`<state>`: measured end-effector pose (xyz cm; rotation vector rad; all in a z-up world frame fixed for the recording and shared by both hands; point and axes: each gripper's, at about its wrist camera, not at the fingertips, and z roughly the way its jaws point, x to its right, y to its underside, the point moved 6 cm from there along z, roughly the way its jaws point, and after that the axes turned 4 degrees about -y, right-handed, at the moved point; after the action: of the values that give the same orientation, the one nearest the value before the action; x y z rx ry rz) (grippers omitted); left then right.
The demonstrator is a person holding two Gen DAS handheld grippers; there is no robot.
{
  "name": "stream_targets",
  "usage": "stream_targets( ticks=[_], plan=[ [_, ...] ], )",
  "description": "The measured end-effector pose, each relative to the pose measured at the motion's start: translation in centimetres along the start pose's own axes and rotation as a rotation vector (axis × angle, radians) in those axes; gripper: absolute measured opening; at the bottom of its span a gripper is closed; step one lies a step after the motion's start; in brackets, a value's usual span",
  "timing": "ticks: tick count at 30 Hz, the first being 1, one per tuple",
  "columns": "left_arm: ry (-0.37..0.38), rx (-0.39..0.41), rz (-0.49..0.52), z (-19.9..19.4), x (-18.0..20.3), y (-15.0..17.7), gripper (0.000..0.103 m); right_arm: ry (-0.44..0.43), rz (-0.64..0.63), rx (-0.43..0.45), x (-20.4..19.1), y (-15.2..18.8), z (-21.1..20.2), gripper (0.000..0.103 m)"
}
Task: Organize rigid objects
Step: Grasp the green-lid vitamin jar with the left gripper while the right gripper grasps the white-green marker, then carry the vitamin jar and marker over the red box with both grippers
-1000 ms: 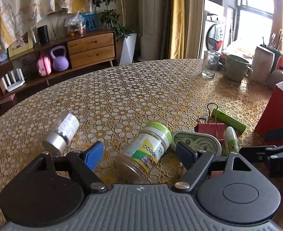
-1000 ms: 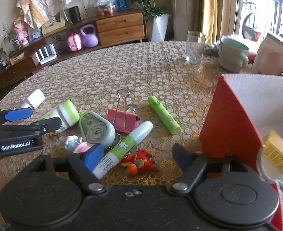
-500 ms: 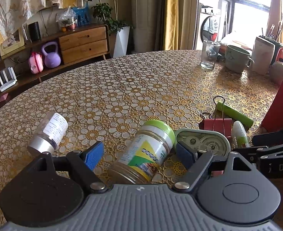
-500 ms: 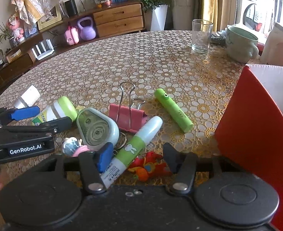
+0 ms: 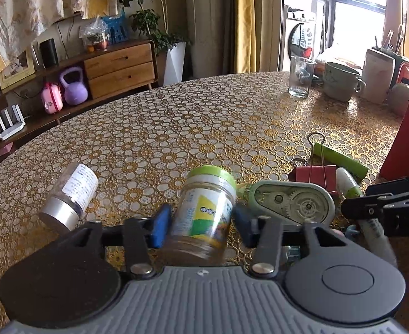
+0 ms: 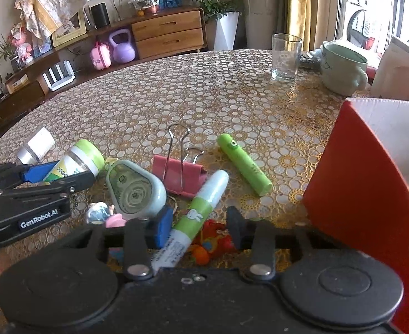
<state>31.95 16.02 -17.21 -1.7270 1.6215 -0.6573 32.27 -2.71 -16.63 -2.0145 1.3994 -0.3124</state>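
While the left claw [image 5: 201, 224] is closing on the jar [image 5: 204, 208] lying on the surface [image 5: 204, 117], the right claw [image 6: 196, 226] is closing around the pen [image 6: 201, 208], whose long axis slants away rightward between still-gapped pads

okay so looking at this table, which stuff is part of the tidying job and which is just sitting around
Part of the job: green-lidded jar, glue pen, correction tape, pink binder clip, green marker, silver-capped bottle, small figurine, orange toy, red box.

Just lying about: drinking glass, green mug, purple kettlebell.
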Motion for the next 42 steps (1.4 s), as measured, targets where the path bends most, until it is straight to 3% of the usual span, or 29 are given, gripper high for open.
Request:
stream_targets(
  ticks=[2,11,28,42],
  plan=[
    [0.002,-0.002,-0.008,0.0,-0.1,0.0,0.045,-0.036,0.015,-0.004,0.1,-0.1,-0.1,0.023],
    [-0.009,-0.017,-0.04,-0.6,-0.6,0.2,0.045,-0.029,0.021,0.019,0.3,0.1,-1.5,0.018],
    [0.02,0.002,-0.1,-7.3,0.5,0.0,0.043,-0.136,0.052,0.113,0.4,1.0,-10.4,0.017],
    [0.098,0.045,-0.063,-16.3,6.5,-2.0,0.043,-0.162,0.081,0.219,3.3,0.8,-18.7,0.017]
  ],
)
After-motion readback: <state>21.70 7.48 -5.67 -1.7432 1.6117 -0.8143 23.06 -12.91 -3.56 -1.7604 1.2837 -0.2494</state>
